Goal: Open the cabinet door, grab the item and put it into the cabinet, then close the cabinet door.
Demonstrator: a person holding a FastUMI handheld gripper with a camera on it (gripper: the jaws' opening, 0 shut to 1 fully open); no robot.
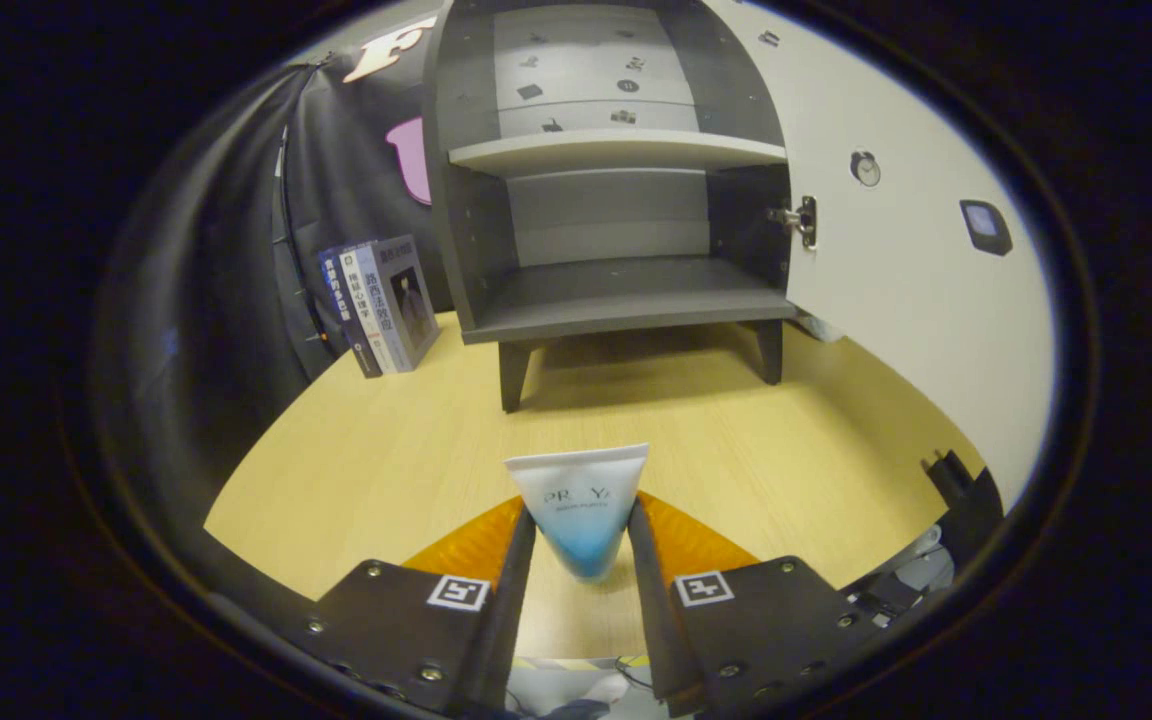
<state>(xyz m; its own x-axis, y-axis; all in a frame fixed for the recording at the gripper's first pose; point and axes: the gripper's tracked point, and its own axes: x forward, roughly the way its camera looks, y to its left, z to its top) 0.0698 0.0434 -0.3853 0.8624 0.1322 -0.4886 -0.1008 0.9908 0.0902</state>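
We are gripping the tube (581, 505) between our gripper's (581, 535) 2 closed fingers, facing the open cabinet (616, 300) beyond.

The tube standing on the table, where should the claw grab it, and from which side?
Grab the tube low on its narrow lower body, coming level from the front, as the claw is now. The tube stands upright, wide flat end up, tapering toward the table, so the two fingers fit either side of the slim part. They flank it closely; whether both press on it is unclear.
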